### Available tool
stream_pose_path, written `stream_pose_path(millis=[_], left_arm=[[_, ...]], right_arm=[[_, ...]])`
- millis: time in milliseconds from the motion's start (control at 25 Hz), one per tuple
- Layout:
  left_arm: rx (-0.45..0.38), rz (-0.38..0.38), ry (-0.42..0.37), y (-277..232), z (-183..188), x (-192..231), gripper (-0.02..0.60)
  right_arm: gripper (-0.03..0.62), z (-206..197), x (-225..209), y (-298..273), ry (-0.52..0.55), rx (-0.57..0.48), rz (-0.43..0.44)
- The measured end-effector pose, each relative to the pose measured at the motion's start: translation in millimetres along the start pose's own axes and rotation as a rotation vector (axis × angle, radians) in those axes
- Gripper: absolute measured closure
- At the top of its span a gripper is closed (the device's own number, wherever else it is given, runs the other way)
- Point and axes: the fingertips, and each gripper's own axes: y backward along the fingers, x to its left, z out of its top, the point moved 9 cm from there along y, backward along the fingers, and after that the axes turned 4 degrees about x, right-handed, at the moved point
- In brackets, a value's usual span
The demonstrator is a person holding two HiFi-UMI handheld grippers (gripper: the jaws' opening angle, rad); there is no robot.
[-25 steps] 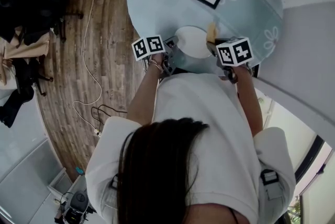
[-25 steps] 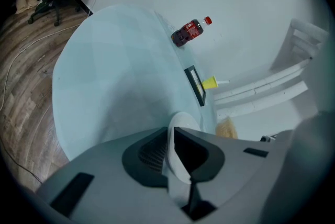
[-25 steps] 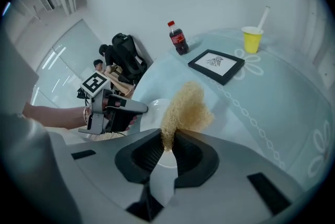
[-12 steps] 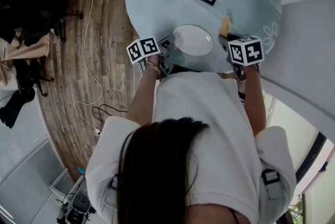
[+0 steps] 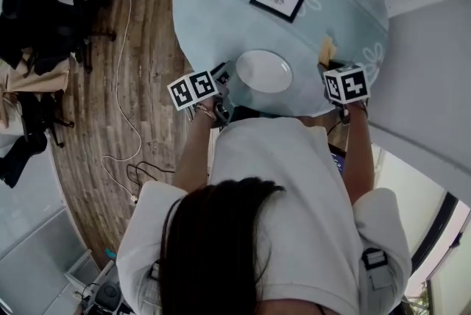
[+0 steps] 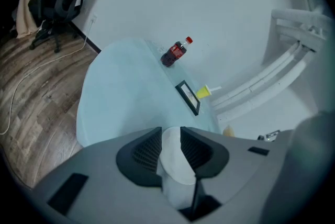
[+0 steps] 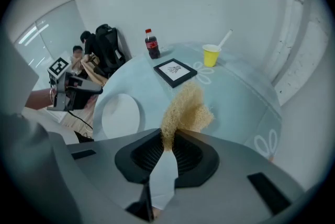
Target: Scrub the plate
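Plate (image 5: 263,71) lies flat at the round table's (image 5: 221,19) near edge. The left gripper (image 6: 170,136) is just beside the plate's left rim. Its jaws have just been opening and are now released, with the rim showing in the gap but unpressed. The right gripper (image 7: 168,147), clenching a scouring pad (image 7: 188,110), stands farther off to the plate's right.

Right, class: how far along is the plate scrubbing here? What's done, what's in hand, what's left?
Done: the plate lies flat on the table, looking clean white. In hand: the right claw is shut on the sponge, held beside the plate, not on it; the left claw has just been opening, the plate seen in its gap, not gripped. Left: probably just setting the sponge down.
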Motion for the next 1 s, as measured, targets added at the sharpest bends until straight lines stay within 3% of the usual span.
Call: stream_pose_path(millis=[160,320,520,760,1000], left_arm=[[-0.037,-0.062,-0.018,5,4,-12,0.491],[-0.094,-0.07,-0.06,15,8,-24,0.51],[-0.188,-0.169,-0.088,31,15,-39,0.545],[-0.289,-0.07,-0.155,52,29,-44,0.555],[-0.287,-0.106,-0.102,50,31,-44,0.558]], right_arm=[[0.533,2,-14,-11,0.045,0.053,-0.062],[0.533,5,-19,-20,0.129,0.11,-0.107],[0.533,-2,-23,-39,0.203,0.213,-0.164],[0.533,-3,-21,-59,0.248,0.268,-0.165],[0.52,-5,-20,-68,0.289,0.324,-0.191]])
